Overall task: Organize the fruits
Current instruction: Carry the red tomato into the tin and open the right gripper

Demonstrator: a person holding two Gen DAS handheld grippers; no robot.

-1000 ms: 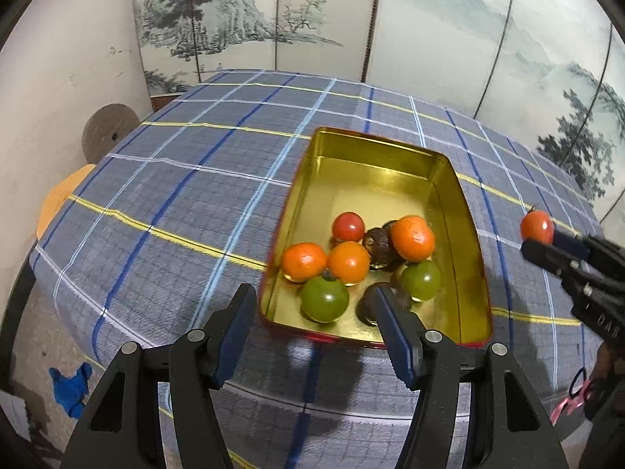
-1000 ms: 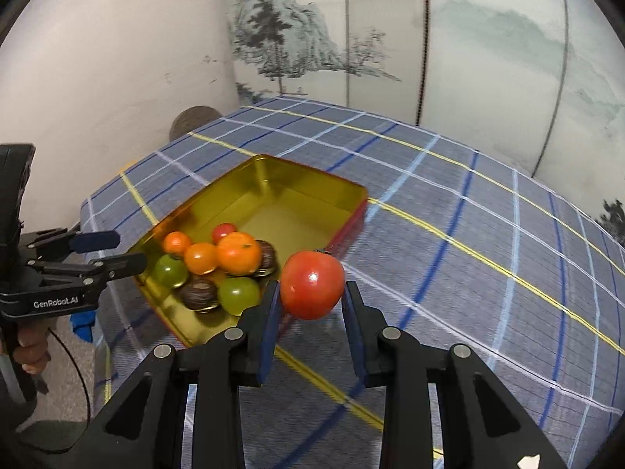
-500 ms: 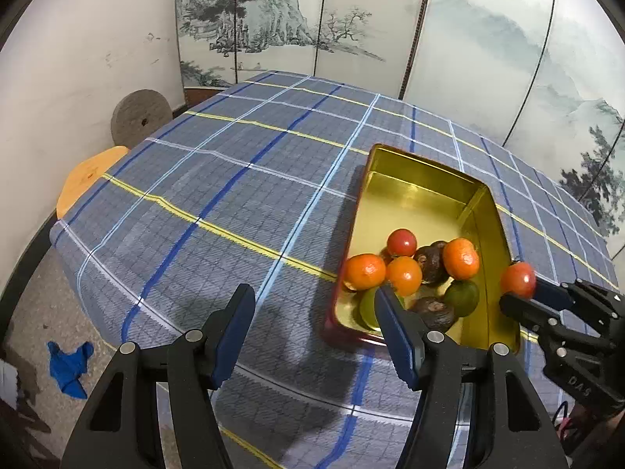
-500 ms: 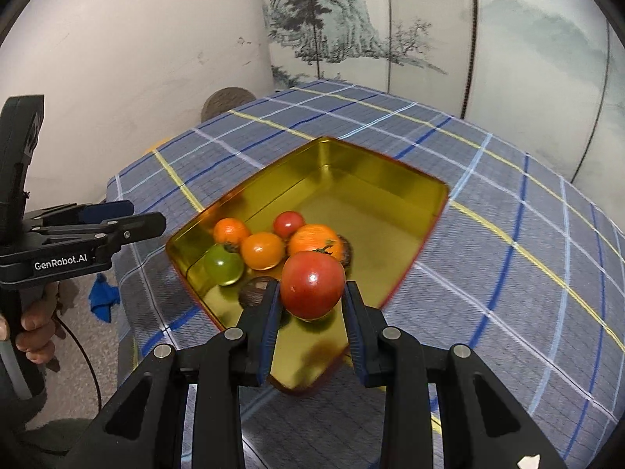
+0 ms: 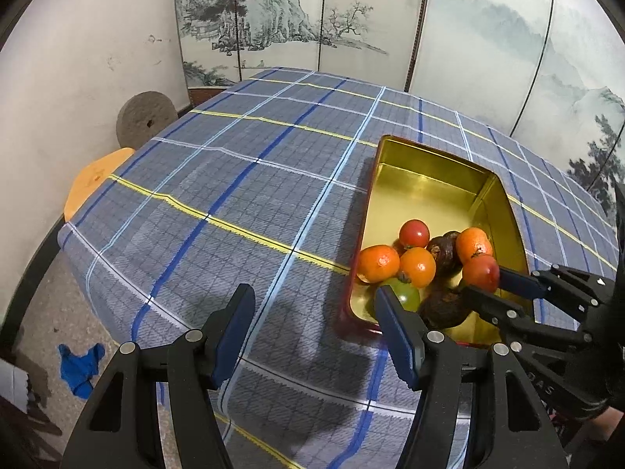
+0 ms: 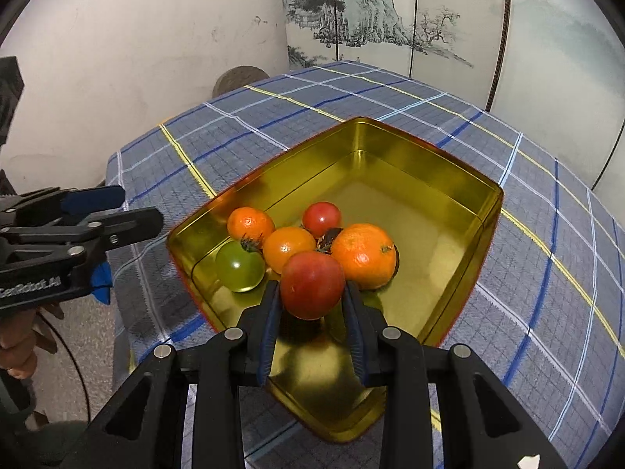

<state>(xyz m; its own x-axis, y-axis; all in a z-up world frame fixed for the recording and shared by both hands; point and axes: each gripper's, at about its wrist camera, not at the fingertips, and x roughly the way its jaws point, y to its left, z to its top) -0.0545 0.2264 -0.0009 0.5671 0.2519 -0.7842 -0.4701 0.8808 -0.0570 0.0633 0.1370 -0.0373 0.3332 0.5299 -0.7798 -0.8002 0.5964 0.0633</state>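
Observation:
A gold tin [image 5: 422,195] with red outer walls lies on the plaid tablecloth. Huddled at its near end are oranges [image 5: 379,264], a small red tomato [image 5: 414,233], a green tomato [image 5: 406,295] and dark brown fruits [image 5: 445,308]. My right gripper [image 6: 312,293] is shut on a larger red tomato [image 6: 312,285], held low over the heap beside a big orange [image 6: 363,256] and hiding the dark fruits. In the left wrist view that gripper [image 5: 484,277] reaches in from the right. My left gripper [image 5: 314,301] stands open over bare cloth, just left of the tin.
The far half of the tin [image 6: 390,168] holds nothing. A painted folding screen and a white wall stand behind the table. Off the table's left edge are a round stone disc [image 5: 146,119], an orange stool [image 5: 93,179] and a blue cloth [image 5: 80,363] on the floor.
My right gripper has carried the red tomato from beside the tin to above its near end and lowered it toward the heap. The left gripper shifted left off the tin's front, then stayed still.

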